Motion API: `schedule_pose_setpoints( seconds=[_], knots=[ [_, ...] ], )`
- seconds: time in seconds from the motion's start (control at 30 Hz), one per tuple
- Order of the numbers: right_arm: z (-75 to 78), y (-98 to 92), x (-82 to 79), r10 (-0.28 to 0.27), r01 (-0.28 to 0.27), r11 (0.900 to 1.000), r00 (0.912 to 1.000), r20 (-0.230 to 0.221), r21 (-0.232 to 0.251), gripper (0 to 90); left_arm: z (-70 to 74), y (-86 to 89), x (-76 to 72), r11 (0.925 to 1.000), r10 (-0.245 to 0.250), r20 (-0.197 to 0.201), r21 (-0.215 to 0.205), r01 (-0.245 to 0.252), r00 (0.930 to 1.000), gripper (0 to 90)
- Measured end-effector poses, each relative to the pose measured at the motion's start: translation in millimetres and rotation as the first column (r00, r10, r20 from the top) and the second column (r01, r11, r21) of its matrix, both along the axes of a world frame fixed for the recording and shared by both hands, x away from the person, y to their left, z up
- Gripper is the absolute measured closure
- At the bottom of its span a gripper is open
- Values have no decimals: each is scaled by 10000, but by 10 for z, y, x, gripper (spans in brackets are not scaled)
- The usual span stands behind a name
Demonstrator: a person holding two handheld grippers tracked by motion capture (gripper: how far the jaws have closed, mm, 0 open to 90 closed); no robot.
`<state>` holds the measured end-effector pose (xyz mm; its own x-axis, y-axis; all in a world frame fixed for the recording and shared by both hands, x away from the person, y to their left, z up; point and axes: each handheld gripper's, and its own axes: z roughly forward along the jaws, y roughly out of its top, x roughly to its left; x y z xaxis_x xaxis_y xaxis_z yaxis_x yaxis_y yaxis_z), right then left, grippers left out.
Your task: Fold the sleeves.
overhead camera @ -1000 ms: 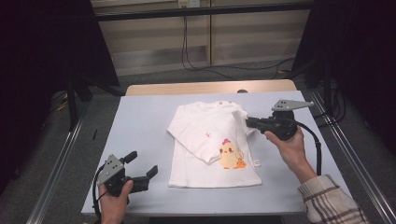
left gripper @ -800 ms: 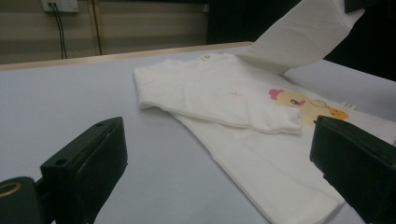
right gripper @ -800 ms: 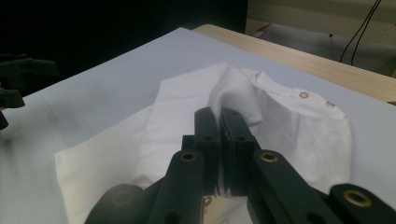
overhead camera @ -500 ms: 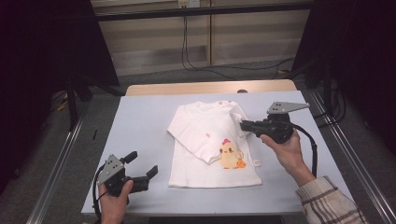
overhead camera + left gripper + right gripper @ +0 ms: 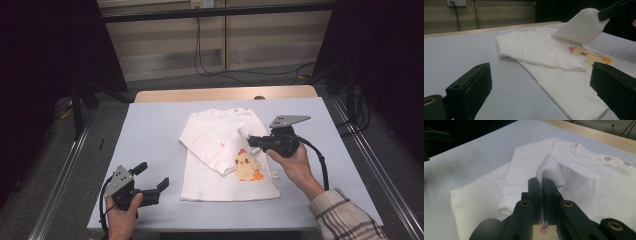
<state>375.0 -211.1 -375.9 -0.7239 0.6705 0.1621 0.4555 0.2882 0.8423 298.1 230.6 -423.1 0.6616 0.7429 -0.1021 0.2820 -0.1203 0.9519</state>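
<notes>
Right claw (image 5: 251,140) clamped on sleeve (image 5: 243,133) of white shirt (image 5: 227,165), carried left over shirt since earlier frame. Left claw (image 5: 150,176) apart, unmoved, near left on counter (image 5: 150,125).

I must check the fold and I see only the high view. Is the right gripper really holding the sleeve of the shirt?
Observer: Yes. In the right gripper view, the right gripper has its jaws shut on a pinch of white sleeve.
Operator: Is the sleeve lifted off the shirt?
Observer: Yes. The left gripper view shows the sleeve hanging in the air above the chick print.
Operator: Does the left gripper hold anything?
Observer: No. The left gripper has its jaws wide apart over the bare table, with the hem of the shirt lying between them, untouched.
</notes>
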Motion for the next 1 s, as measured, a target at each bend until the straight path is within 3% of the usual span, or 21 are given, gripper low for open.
schedule_pose_setpoints(
  seconds=[0.27, 0.5, 1.0],
  knots=[
    [-151, 169, 62, 84, -98, 9995, 9988, -477, -301, 864, 3, 2, -1, 10000, -2, 8, -48, 2, 10000, 39],
    [-194, 245, 75, 222, -237, 9994, 9982, -563, -257, 862, 7, -2, 0, 10000, -83, 16, 4, 83, 10000, 39],
    [-441, 551, 112, 843, -926, 9932, 9901, -1123, -711, 855, 4, -21, 27, 9999, -141, -14, -17, 141, 9999, 39]
  ],
)
